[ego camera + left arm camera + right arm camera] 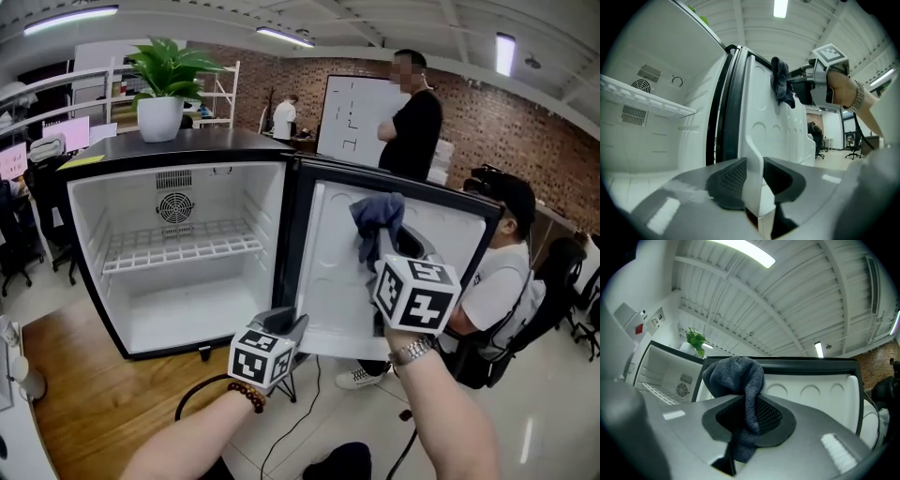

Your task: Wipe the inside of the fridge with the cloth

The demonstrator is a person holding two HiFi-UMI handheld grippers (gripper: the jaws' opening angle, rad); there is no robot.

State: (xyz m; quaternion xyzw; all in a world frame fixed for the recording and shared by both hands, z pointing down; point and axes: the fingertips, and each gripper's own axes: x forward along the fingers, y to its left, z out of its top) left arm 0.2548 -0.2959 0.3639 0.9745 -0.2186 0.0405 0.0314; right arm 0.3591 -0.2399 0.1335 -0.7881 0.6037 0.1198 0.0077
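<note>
A small black fridge (178, 234) stands open, its white door (328, 281) swung out to the right. My left gripper (286, 328) is low at the door's bottom edge. Its jaws are shut on the door's white lip (754, 180). My right gripper (389, 253) is higher up against the door's inner liner (811, 390) and is shut on a dark blue cloth (378, 220). The cloth (740, 376) bunches above the pads and hangs down between them. In the left gripper view the cloth (782, 86) lies against the upper part of the liner.
A white wire shelf (183, 246) crosses the fridge interior below a rear fan grille (174, 207). A potted plant (161, 89) sits on top. A person in black (412, 122) stands behind the door and another (502, 262) sits to its right. A black cable (281, 422) trails on the floor.
</note>
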